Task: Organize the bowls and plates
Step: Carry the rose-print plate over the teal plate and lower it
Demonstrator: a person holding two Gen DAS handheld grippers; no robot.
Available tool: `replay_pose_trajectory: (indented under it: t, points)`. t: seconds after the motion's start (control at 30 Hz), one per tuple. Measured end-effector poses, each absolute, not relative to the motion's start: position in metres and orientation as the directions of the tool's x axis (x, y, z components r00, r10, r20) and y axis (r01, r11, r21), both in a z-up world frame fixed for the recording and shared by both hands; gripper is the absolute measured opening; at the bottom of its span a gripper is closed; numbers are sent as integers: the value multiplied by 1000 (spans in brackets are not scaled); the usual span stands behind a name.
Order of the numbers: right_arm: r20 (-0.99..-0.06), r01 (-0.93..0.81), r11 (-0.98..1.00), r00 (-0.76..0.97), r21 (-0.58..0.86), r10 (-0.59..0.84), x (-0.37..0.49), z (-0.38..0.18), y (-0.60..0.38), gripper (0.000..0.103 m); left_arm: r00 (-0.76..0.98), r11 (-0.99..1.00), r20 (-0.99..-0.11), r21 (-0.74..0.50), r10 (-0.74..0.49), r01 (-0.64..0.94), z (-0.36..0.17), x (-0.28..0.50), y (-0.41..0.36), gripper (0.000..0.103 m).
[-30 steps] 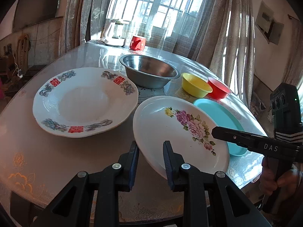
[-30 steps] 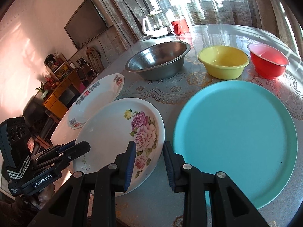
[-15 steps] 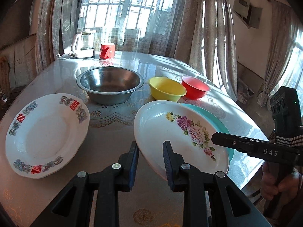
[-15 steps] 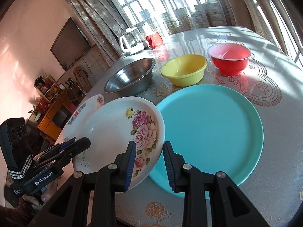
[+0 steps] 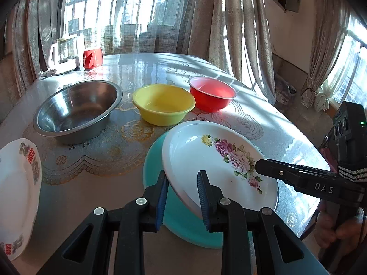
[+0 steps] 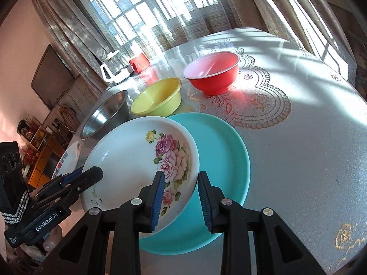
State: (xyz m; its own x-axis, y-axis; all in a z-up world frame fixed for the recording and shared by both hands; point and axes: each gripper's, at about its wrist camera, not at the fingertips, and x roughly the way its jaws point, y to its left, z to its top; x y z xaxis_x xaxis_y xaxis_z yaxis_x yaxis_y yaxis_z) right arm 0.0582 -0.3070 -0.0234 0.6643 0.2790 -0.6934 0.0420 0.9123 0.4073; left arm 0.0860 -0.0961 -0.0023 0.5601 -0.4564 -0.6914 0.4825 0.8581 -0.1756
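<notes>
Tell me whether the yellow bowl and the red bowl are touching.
Apart. In the right wrist view, a strip of patterned tablecloth shows between the yellow bowl and the red bowl. The left wrist view only makes their rims look overlapped.

Sunlit barred window (image 5: 128, 16) with lace curtains (image 5: 240, 29); wall-mounted television (image 6: 51, 78) hangs left.

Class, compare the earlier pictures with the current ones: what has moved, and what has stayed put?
The rose plate, its edges between the fingers of both the left gripper and the right gripper, has been carried sideways from beside the teal plate to over it. The steel bowl, yellow bowl and red bowl stayed put.
</notes>
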Motion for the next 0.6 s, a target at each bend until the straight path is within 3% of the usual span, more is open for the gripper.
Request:
replay_pose_trajectory:
  t: [0.27, 0.6]
  points:
    - [-711, 37, 945, 668, 326, 219, 60, -30, -304, 31, 521, 880, -762, -132, -384, 456, -27, 96, -107, 26]
    - [-731, 19, 957, 650, 288, 207, 61, -36, -296, 30, 527, 886, -762, -128, -376, 446, -29, 93, -107, 26]
